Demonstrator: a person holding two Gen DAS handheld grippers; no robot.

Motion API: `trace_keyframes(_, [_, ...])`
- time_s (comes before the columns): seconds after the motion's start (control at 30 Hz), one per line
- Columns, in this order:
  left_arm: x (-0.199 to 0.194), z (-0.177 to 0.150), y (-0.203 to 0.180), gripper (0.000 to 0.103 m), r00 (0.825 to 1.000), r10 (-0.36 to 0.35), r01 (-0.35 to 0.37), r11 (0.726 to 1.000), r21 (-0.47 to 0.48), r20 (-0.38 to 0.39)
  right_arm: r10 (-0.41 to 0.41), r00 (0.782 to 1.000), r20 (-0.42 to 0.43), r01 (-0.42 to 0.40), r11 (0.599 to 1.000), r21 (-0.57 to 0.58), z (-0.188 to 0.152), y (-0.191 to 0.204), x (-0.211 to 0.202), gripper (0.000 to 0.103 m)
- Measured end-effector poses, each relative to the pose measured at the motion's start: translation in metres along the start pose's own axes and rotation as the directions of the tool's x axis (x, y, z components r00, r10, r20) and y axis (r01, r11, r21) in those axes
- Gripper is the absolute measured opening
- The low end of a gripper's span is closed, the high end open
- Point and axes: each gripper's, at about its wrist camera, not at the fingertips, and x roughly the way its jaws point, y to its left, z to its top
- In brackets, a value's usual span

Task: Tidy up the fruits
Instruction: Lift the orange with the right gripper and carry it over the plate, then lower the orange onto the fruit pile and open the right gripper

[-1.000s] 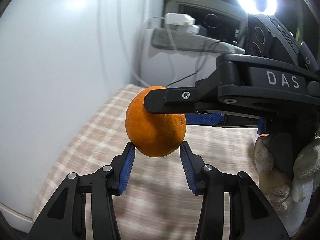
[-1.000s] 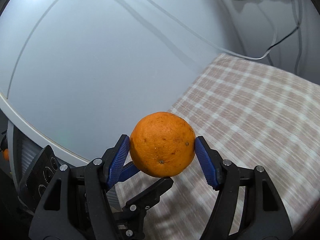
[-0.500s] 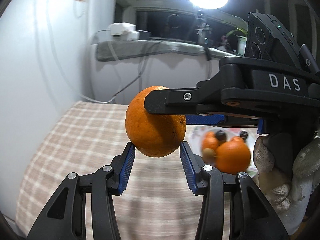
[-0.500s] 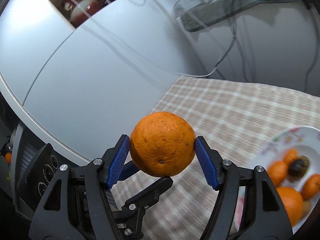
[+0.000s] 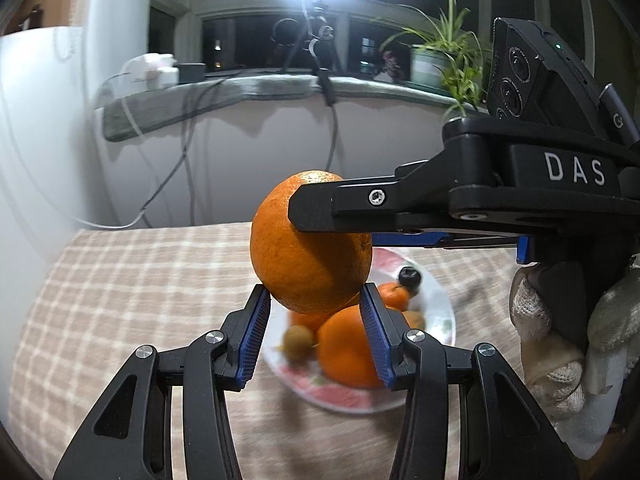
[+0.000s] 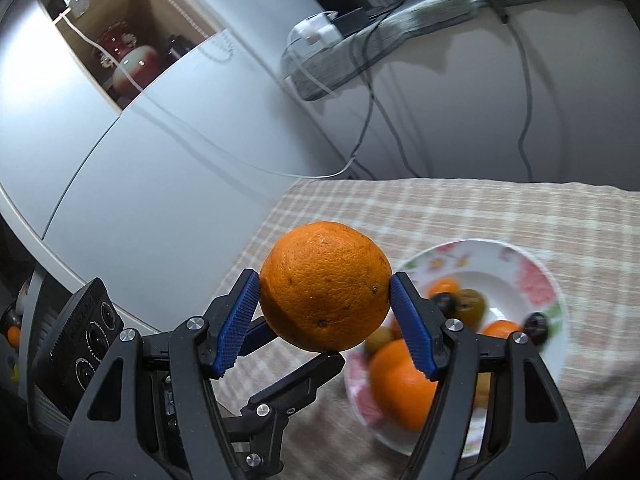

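Orange skin fills the space between my right gripper, whose blue pads are clenched on the orange at its two sides. My left gripper sits just under the same fruit, pads beside its lower flanks; whether they press it I cannot tell. A second ago only bare checked tablecloth lay beyond my jaws; now the flowered plate has swung into sight, below and ahead of them, already carrying a large orange and several small fruits. I judge the carry nearly over, with lowering and releasing onto the plate left.
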Motion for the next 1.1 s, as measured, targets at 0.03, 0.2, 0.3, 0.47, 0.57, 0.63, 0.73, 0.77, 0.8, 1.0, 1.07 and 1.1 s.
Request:
trace_keyframes(0.03, [0.003, 0.002, -0.003, 0.045, 1.0, -0.008, 0.008, 1.0, 0.001, -0.004, -0.007, 1.0, 0.001, 0.007, 1.0, 0.003, 0.0, -0.004, -0.002, 0.07])
trace_keyframes(0.2, [0.02, 0.007, -0.021, 0.045, 0.998, -0.049, 0.049, 0.999, 0.014, -0.034, -0.047, 0.999, -0.003, 0.047, 0.999, 0.016, 0.003, -0.025, -0.014, 0.07])
trace_keyframes(0.3, [0.03, 0.009, -0.029, 0.045, 0.996, -0.071, 0.072, 0.997, 0.013, -0.054, -0.072, 0.997, -0.011, 0.073, 0.997, 0.027, 0.005, -0.036, -0.017, 0.07])
trace_keyframes(0.47, [0.045, 0.009, -0.036, 0.045, 0.991, -0.099, 0.099, 0.995, 0.002, -0.086, -0.105, 0.994, -0.036, 0.106, 0.994, 0.031, 0.009, -0.049, -0.018, 0.07])
trace_keyframes(0.57, [0.052, 0.008, -0.038, 0.045, 0.989, -0.108, 0.109, 0.994, 0.003, -0.104, -0.125, 0.991, -0.051, 0.127, 0.992, 0.028, 0.011, -0.054, -0.014, 0.07])
trace_keyframes(0.63, [0.054, 0.007, -0.039, 0.045, 0.987, -0.116, 0.117, 0.993, 0.003, -0.115, -0.13, 0.99, -0.057, 0.132, 0.991, 0.031, 0.012, -0.057, -0.012, 0.07])
trace_keyframes(0.73, [0.057, 0.005, -0.041, 0.045, 0.984, -0.127, 0.129, 0.992, 0.009, -0.128, -0.135, 0.988, -0.069, 0.138, 0.99, 0.04, 0.013, -0.063, -0.009, 0.07])
trace_keyframes(0.77, [0.058, 0.005, -0.042, 0.045, 0.983, -0.129, 0.132, 0.991, 0.011, -0.131, -0.136, 0.988, -0.072, 0.139, 0.989, 0.041, 0.013, -0.064, -0.008, 0.07])
trace_keyframes(0.8, [0.059, 0.004, -0.042, 0.045, 0.982, -0.132, 0.135, 0.991, 0.013, -0.135, -0.139, 0.987, -0.076, 0.143, 0.989, 0.043, 0.013, -0.065, -0.006, 0.07])
trace_keyframes(1.0, [0.06, 0.005, -0.043, 0.044, 0.98, -0.145, 0.149, 0.989, 0.019, -0.135, -0.141, 0.987, -0.08, 0.147, 0.987, 0.066, 0.016, -0.073, 0.0, 0.07])
trace_keyframes(1.07, [0.059, 0.004, -0.043, 0.044, 0.98, -0.147, 0.151, 0.988, 0.02, -0.132, -0.156, 0.984, -0.092, 0.161, 0.985, 0.056, 0.016, -0.074, 0.005, 0.069])
trace_keyframes(1.1, [0.058, 0.005, -0.043, 0.04, 0.98, -0.153, 0.157, 0.987, 0.023, -0.127, -0.153, 0.984, -0.096, 0.158, 0.986, 0.053, 0.016, -0.074, 0.008, 0.068])
